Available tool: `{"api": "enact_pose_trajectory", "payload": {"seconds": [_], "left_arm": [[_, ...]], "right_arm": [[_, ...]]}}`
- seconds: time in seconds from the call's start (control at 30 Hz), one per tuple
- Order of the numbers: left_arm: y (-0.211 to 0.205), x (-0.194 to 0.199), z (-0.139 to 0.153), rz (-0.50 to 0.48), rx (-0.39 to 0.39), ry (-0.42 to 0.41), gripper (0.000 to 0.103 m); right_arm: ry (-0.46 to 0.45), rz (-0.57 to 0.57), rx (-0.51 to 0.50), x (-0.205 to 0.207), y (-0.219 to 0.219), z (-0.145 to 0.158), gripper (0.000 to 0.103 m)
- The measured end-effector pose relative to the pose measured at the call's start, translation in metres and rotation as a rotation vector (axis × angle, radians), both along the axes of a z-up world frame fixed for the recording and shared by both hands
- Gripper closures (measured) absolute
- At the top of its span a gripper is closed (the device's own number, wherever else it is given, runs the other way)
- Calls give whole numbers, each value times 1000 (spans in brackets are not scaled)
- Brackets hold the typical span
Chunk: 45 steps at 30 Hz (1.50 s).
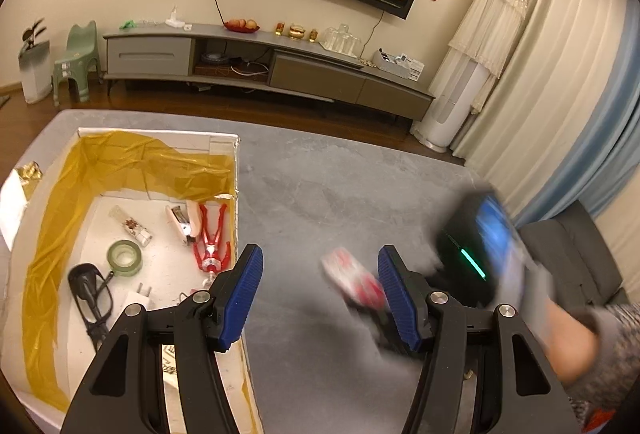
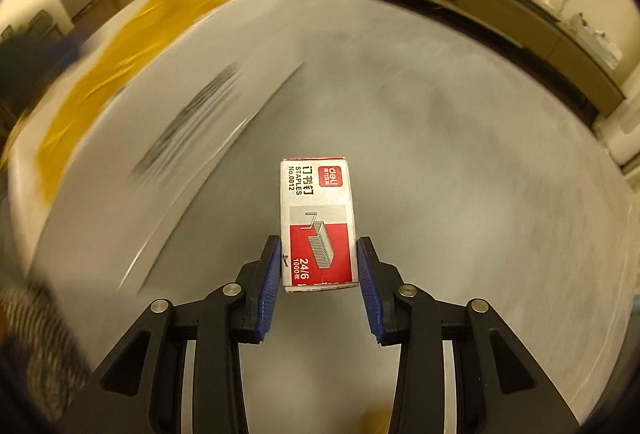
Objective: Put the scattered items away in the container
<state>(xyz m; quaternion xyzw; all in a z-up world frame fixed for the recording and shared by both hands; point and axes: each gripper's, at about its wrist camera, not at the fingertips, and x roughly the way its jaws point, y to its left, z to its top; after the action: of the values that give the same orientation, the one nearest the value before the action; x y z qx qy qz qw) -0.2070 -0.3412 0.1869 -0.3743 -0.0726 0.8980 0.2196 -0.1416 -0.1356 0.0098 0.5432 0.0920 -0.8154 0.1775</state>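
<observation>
**Staple box held by its near end, short of the container**

The staple box sits between the pads of the right gripper, which is closed on its near end; most of its length sticks out past the fingertips, above the grey table. It is a small card carton, white with a red panel, a red brand patch and a drawing of staples, and its corners look crisp and undented. In the left view it shows only as a red and white blur.

The main risk I see is the grip: with only the rear part pinched and smooth card against the pads, the box could pivot or slide out before it clears the wall. The surroundings in the right view are streaked, which suggests quick motion, and that would make a slip more likely. Letting go too soon would drop it on the table beside the container rather than inside. The left gripper hangs wide open and empty over the container's right wall, so the two tools could clash there. Glasses, a tape roll and a red figure already lie inside.
</observation>
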Motion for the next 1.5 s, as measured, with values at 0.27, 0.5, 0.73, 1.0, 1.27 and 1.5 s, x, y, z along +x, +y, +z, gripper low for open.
{"api": "enact_pose_trajectory", "payload": {"seconds": [0.27,0.5,0.73,1.0,1.27,1.5], "left_arm": [[21,18,-3,-36,-78,12,42],[38,39,6,-79,-116,55,42],[48,51,4,-87,-133,53,42],[68,73,-23,-103,-126,-7,42],[95,105,-90,-104,-171,-137,42],[105,101,-124,-60,-262,-174,42]], "right_arm": [[-1,-20,17,100,-16,-25,64],[36,-127,17,115,-12,-50,61],[149,-173,-124,153,25,-21,56],[383,-175,-188,189,82,16,56],[426,-152,-129,176,118,23,44],[463,-17,-45,152,107,1,44]]}}
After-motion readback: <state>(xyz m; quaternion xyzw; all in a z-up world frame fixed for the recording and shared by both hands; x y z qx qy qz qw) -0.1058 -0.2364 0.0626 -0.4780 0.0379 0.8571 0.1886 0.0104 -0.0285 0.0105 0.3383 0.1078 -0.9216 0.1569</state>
